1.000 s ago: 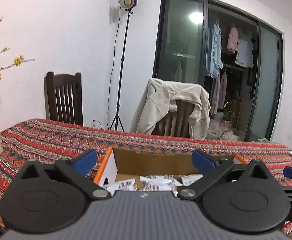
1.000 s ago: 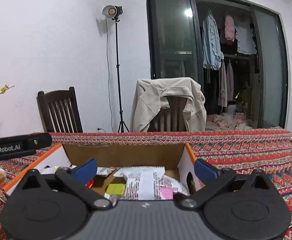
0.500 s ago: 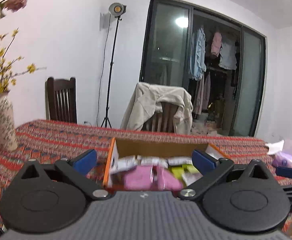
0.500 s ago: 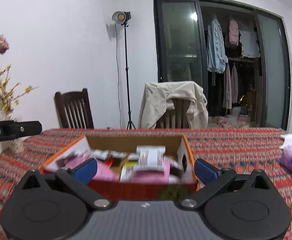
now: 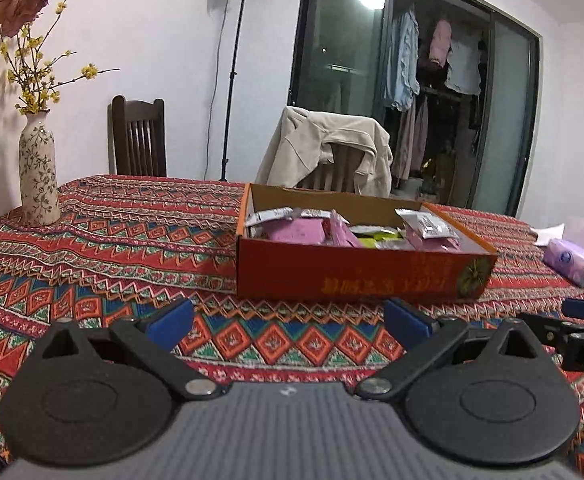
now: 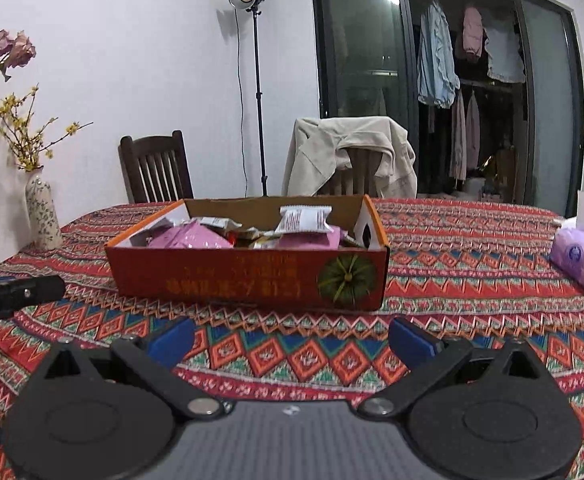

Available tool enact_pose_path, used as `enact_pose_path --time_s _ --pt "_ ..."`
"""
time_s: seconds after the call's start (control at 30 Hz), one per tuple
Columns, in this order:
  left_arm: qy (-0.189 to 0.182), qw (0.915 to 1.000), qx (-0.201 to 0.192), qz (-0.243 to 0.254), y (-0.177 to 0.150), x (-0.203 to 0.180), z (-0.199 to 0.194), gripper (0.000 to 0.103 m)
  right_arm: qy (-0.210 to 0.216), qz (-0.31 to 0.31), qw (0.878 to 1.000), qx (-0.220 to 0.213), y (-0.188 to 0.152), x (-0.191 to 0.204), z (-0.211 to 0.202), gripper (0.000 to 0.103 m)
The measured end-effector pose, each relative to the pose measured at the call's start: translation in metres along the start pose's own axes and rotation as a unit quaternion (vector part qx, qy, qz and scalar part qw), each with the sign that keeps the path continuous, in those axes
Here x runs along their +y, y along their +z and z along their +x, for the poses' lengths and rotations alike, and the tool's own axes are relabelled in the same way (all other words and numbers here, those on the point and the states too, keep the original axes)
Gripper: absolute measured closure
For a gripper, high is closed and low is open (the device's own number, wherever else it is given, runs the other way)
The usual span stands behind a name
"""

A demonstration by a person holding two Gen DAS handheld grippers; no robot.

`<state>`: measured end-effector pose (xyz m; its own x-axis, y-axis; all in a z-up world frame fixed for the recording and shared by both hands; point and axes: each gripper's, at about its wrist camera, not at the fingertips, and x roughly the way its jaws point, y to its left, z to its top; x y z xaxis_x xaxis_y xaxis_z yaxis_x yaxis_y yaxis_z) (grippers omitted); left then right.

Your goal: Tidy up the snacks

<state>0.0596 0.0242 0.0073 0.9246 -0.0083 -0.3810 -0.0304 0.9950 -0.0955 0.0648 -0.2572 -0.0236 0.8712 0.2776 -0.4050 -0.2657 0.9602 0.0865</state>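
On the patterned tablecloth (image 6: 452, 248), snack packets (image 6: 306, 220) in cardboard box (image 6: 247, 280): light, crinkly, slippery—pinch sealed edges; left gripper (image 5: 287, 322) and right gripper (image 6: 292, 340) wide open, empty.

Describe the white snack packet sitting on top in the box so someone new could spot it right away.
On the patterned tablecloth sits an open red cardboard box with a green pumpkin picture. Look in its far right corner: the white packet with crimped ends and printed text rests atop the pink packets, the highest in the pile.
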Motion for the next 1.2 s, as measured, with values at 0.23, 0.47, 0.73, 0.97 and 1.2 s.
enact_pose_path --time_s 0.23,0.47,0.73,0.97,1.2 --pt "-0.004 0.9999 0.009 0.011 -0.009 -0.007 -0.003 0.000 -0.001 0.000 1.000 0.013 -0.007 0.003 -0.002 0.000" --pt "-0.004 0.9998 0.014 0.011 -0.012 -0.006 -0.005 0.000 -0.004 0.003 1.000 0.015 -0.008 0.002 -0.005 0.000" --pt "-0.004 0.9998 0.015 0.013 -0.013 -0.006 -0.005 0.000 -0.004 0.003 1.000 0.016 -0.008 0.001 -0.005 0.000" --pt "-0.003 0.9998 0.016 0.014 -0.013 -0.006 -0.004 0.000 -0.005 0.003 1.000 0.018 -0.011 0.001 -0.005 0.000" --pt "-0.002 0.9997 0.020 0.011 -0.014 -0.005 -0.001 0.000 -0.006 0.003 1.000 0.019 -0.012 0.000 -0.004 0.000"
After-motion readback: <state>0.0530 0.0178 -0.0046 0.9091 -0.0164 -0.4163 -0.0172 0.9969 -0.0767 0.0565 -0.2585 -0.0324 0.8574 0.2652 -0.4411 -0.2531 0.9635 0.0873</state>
